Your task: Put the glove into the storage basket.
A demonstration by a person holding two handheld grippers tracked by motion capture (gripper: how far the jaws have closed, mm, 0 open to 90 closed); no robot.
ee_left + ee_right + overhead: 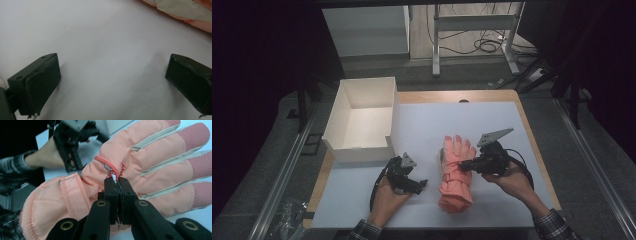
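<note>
A person seated at the bottom edge of the high view works two hand-held grippers over a pale sheet covering a wooden table (pixel 534 150). At the lower centre of that frame lies a salmon-pink padded glove (pixel 455 172), flat on the sheet with its fingers pointing toward the top of the frame and its cuff toward the person. The right gripper (pixel 463 164), held in the right hand (pixel 513 180) at centre right, reaches in from the glove's right side; seen from its own camera, its jaws are pressed together at the centre of the frame, pinching a small white tab at the red-trimmed zipper on the back of the glove (pixel 140 170). The left gripper (pixel 423 183), in the left hand (pixel 387 196) at lower centre left, sits just beside the glove's left edge without touching it; its own camera shows the jaws spread wide apart over bare sheet, with a strip of the glove (pixel 185 11) in the upper right corner. An open white cardboard box (pixel 343 112) stands at the upper left of the table, well apart from the glove. Plaid sleeves show at both wrists. Cables (pixel 484 45) lie on the floor beyond the table, at top centre.
</note>
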